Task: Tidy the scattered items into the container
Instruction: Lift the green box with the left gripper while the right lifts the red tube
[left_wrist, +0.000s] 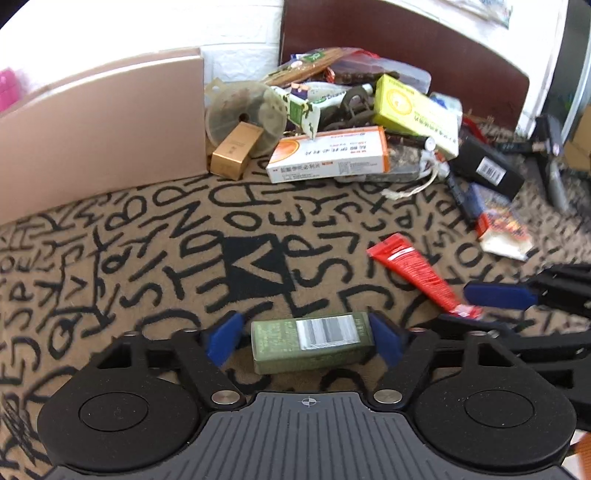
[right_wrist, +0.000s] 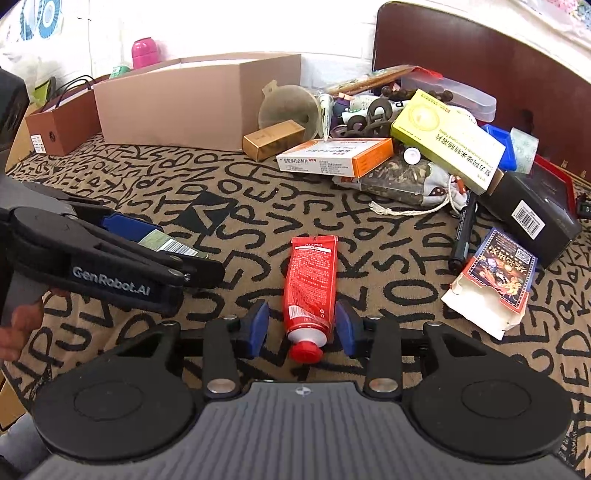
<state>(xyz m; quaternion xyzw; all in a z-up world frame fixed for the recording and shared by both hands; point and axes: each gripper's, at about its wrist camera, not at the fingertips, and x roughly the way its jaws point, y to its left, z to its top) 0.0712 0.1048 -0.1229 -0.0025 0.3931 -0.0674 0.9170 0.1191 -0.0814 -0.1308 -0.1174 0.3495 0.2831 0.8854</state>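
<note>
My left gripper (left_wrist: 308, 339) is open around a small green box (left_wrist: 312, 341) that lies on the patterned cloth; its right pad touches the box's end, the left pad stands a little off. My right gripper (right_wrist: 303, 326) is open around the capped end of a red tube (right_wrist: 310, 288); the right pad is against the tube, the left pad apart. The red tube also shows in the left wrist view (left_wrist: 413, 271). The open cardboard box (right_wrist: 199, 103) stands at the back left. The left gripper with the green box (right_wrist: 171, 243) shows in the right wrist view.
A pile of scattered items lies at the back right: an orange-white medicine box (right_wrist: 336, 157), a yellow-green box (right_wrist: 447, 138), a gold box (right_wrist: 273, 140), a plastic funnel (right_wrist: 288, 107), a black box (right_wrist: 532, 214), a torn card packet (right_wrist: 495, 284), a black pen (right_wrist: 463, 229). A brown paper bag (right_wrist: 59, 123) stands far left.
</note>
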